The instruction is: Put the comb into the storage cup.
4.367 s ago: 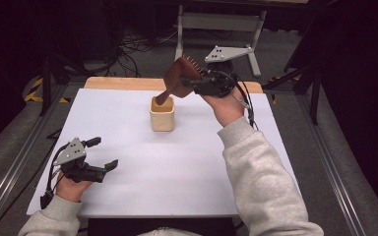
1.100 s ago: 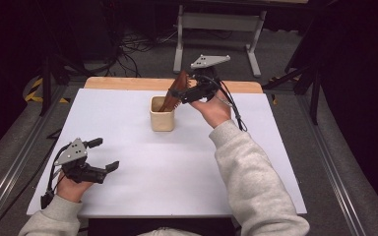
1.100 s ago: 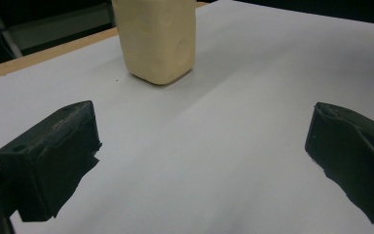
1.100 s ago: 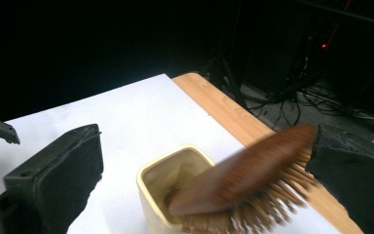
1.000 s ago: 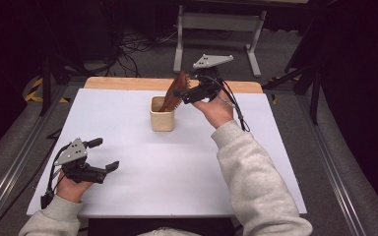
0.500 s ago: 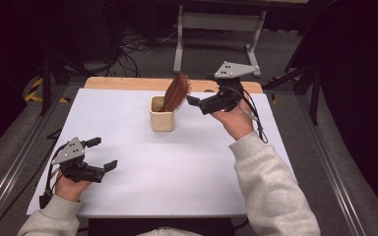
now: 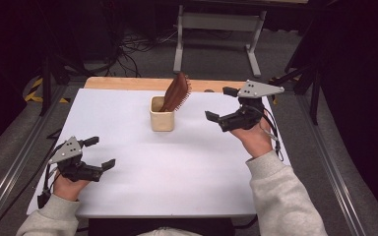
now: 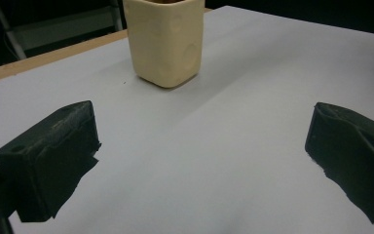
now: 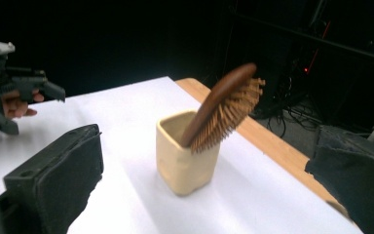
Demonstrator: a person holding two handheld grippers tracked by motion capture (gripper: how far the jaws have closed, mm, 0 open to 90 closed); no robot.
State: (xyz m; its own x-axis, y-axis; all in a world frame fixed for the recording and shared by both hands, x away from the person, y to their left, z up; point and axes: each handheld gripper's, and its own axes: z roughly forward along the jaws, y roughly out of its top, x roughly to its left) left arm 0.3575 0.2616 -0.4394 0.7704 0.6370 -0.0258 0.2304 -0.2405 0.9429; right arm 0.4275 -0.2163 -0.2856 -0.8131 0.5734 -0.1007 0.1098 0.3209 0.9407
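Two grippers are resting apart over the white worktop. Left gripper is sitting near the front left edge, jaws standing wide, holding nothing. Right gripper is hovering right of the cup, jaws likewise spread wide and empty. Farther back, the brush is standing handle-down in the cup, leaning right, bristles facing right.

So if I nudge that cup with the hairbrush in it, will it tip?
Possibly. The hairbrush leans well past the rim of the cup, likely making it top-heavy that way. The cup looks squat and flat-based, so a low, gentle push probably slides it.
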